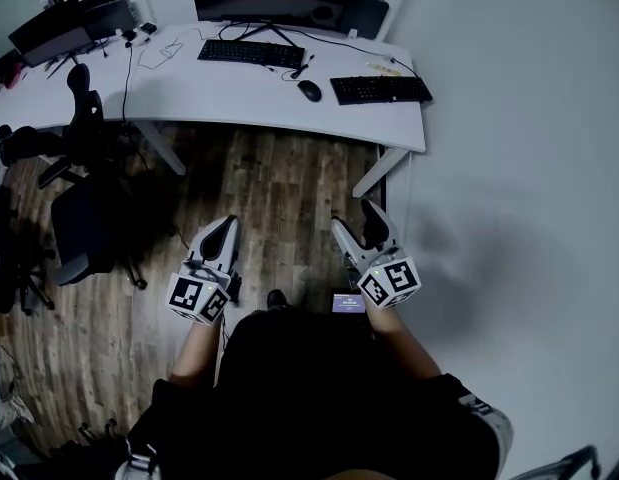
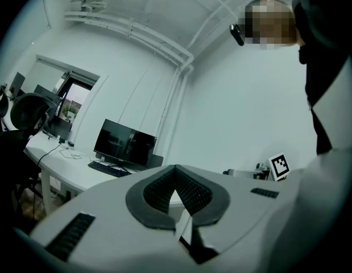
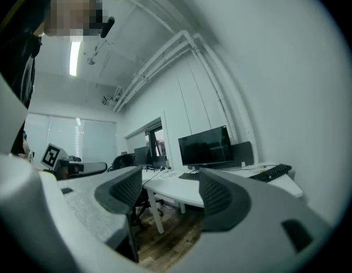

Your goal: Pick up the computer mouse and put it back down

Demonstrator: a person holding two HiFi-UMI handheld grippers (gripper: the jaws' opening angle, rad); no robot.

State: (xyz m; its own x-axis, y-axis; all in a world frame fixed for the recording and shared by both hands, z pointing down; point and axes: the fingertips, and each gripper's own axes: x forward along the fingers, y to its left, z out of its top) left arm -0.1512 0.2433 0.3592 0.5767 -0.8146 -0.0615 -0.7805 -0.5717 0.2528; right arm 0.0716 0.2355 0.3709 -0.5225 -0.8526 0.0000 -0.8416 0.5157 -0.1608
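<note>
Facing the white desk, left hand-held gripper is closed, right hand-held gripper parted.

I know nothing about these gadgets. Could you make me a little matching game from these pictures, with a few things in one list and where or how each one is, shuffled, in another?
Things:
1. mouse
2. left claw
3. right claw
4. office chair

Place or state:
A. open, nothing between its jaws
B. on the desk, between two keyboards
C. standing on the wood floor
D. shut, holding nothing

Pairs: 1-B, 2-D, 3-A, 4-C
</note>
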